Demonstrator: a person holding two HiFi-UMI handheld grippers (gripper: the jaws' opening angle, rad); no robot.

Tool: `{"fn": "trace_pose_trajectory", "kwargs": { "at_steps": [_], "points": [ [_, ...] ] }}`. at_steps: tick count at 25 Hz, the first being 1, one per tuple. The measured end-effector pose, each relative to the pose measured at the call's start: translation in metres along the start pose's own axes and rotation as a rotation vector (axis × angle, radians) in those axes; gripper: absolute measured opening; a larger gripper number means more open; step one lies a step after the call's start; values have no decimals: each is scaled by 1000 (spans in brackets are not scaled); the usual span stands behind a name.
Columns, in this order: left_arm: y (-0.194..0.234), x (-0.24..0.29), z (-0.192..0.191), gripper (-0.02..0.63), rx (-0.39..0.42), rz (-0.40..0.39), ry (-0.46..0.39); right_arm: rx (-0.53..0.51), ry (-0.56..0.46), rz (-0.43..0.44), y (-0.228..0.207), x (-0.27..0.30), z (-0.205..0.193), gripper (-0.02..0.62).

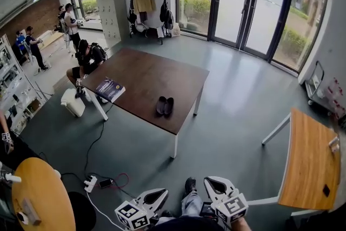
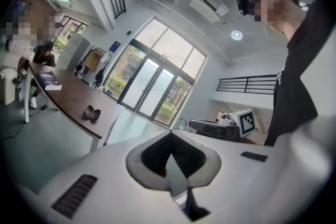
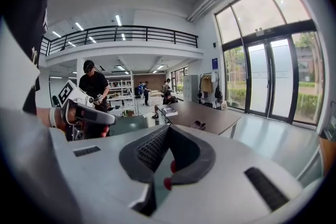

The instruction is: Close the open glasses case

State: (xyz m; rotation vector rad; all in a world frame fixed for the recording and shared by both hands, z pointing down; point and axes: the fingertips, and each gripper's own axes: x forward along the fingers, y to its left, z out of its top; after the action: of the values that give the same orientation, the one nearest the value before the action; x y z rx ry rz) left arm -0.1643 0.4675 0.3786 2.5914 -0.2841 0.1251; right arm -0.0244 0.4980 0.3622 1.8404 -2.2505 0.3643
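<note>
Head view | glasses case [image 1: 165, 106] distant, indistinct on table [image 1: 140, 76] | left claw [image 1: 161, 192], right claw [image 1: 211, 182] clenched, empty

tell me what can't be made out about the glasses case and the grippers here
- Head view: glasses case is too small and far to show its inside or hinge.
- Both gripper views: the same case is only a tiny dark shape on the table.
- Head view: left gripper and right gripper have their rear parts cut off by the bottom edge, and the hands are out of frame.

A blue book [image 1: 110, 89] is lying at nine o'clock on the brown table [image 1: 146, 76]; a person [image 1: 86, 59] is crouching beside it at ten o'clock.
</note>
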Motion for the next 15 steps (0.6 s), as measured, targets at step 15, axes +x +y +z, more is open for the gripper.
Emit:
{"fn": "trace_pose_trajectory", "kwargs": {
  "at_steps": [15],
  "points": [
    [59,67,92,-3,110,-12,-127,-37,-19,26,-77,80,57,-15]
  ]
}}
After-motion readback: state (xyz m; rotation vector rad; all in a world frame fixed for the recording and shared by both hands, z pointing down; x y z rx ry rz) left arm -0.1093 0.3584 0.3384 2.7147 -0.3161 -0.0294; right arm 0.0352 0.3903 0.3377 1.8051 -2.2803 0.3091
